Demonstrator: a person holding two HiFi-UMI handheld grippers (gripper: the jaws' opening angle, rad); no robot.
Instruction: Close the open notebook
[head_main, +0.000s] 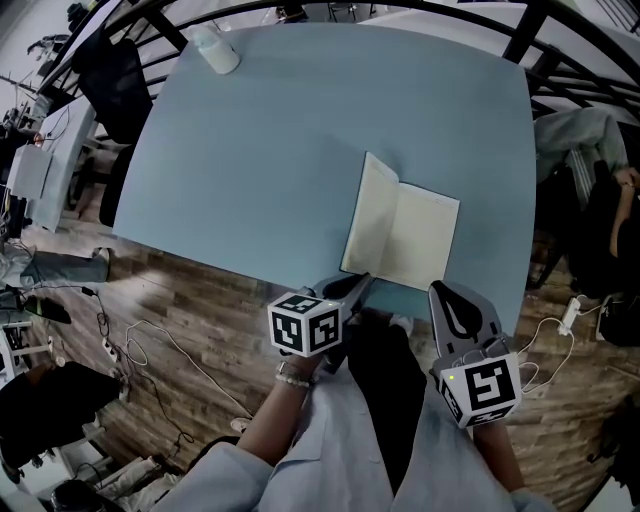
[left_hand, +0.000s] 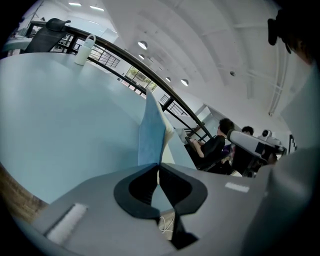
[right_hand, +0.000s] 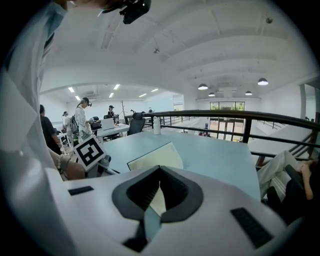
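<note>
The notebook (head_main: 420, 240) lies open with cream pages on the light blue table (head_main: 270, 150), near its front edge. Its left half (head_main: 368, 215) is lifted and stands steeply up from the spine. My left gripper (head_main: 362, 280) is at that half's near corner. In the left gripper view its jaws (left_hand: 159, 167) are shut on the thin blue cover (left_hand: 150, 132), which rises upright from between them. My right gripper (head_main: 437, 290) is shut and holds nothing, just off the notebook's near right corner. In the right gripper view (right_hand: 160, 170) the notebook (right_hand: 157, 157) lies just ahead of it.
A white bottle (head_main: 215, 48) stands at the table's far left corner. A black railing (head_main: 560, 60) curves around the far and right sides. People sit beyond it at the right (head_main: 600, 200). Cables (head_main: 150, 345) lie on the wooden floor at the near left.
</note>
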